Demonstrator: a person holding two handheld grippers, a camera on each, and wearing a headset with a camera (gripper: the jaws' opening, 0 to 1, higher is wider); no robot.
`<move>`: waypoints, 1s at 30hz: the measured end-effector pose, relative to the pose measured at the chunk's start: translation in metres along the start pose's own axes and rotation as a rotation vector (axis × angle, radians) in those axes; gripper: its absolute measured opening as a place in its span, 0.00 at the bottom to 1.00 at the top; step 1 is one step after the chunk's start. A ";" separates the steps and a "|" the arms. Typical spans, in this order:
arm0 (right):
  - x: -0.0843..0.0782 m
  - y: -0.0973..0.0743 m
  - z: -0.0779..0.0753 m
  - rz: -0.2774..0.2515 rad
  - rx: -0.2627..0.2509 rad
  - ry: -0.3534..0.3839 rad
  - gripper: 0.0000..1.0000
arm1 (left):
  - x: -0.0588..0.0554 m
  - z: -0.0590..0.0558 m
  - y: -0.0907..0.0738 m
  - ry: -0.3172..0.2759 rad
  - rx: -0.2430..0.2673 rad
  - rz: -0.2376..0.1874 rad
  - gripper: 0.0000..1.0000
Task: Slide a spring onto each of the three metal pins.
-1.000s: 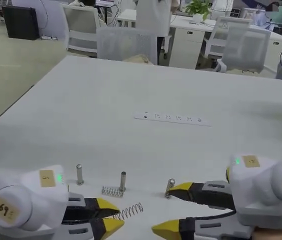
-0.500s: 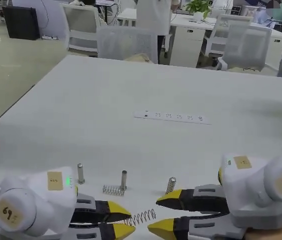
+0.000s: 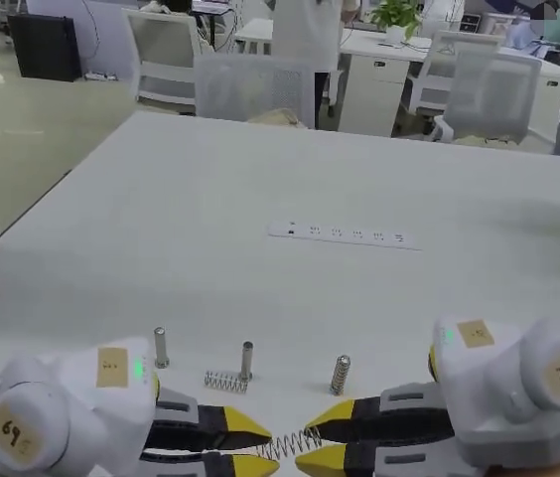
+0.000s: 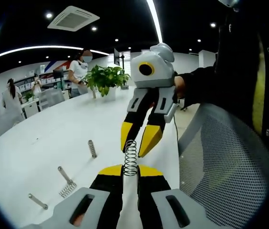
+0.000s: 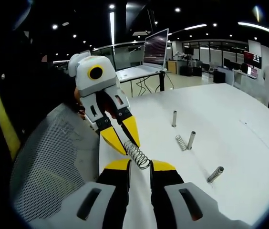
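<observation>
3 slim grey metal pins stand upright in a row on the smooth white table (image 3: 260, 179). The left pin (image 3: 161, 348) is bare. The middle pin (image 3: 247, 360) is bare too, with a loose spring (image 3: 224, 380) of fine coiled wire lying at its foot. The right pin (image 3: 341, 375) is already sleeved in a coil. My left gripper (image 3: 270, 447), yellow-tipped on black, is pinched tight on 1 end of the held spring (image 3: 287, 444), which juts out toward my right gripper (image 3: 303, 444). My right jaws stand a little apart with the coil's free end between their tips, and I cannot tell whether they touch it. 0.5 s ago those jaws gaped wider and sat farther from the coil. Beyond the pins lies a flat white power strip (image 3: 345, 236), and mesh-backed chairs (image 3: 250, 89) line the table's far edge.
</observation>
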State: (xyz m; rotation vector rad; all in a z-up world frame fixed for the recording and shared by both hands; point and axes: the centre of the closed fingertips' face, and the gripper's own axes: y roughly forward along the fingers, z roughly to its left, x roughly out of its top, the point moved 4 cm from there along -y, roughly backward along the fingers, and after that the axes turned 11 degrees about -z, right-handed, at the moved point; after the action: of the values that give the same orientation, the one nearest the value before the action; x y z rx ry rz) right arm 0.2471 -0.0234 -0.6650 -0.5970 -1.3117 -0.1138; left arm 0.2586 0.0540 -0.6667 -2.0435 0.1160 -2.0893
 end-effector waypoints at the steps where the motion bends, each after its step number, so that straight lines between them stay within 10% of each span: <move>1: 0.000 0.000 0.000 0.003 0.000 0.001 0.12 | 0.000 0.000 0.000 -0.001 -0.001 0.000 0.03; 30: 0.015 0.006 0.015 0.141 0.087 -0.093 0.10 | -0.004 -0.006 0.005 0.048 -0.031 0.029 0.02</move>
State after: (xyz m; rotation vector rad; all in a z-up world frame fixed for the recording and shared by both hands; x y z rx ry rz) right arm 0.2405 -0.0075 -0.6511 -0.6245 -1.3529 0.0877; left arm 0.2529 0.0497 -0.6717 -1.9981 0.1857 -2.1325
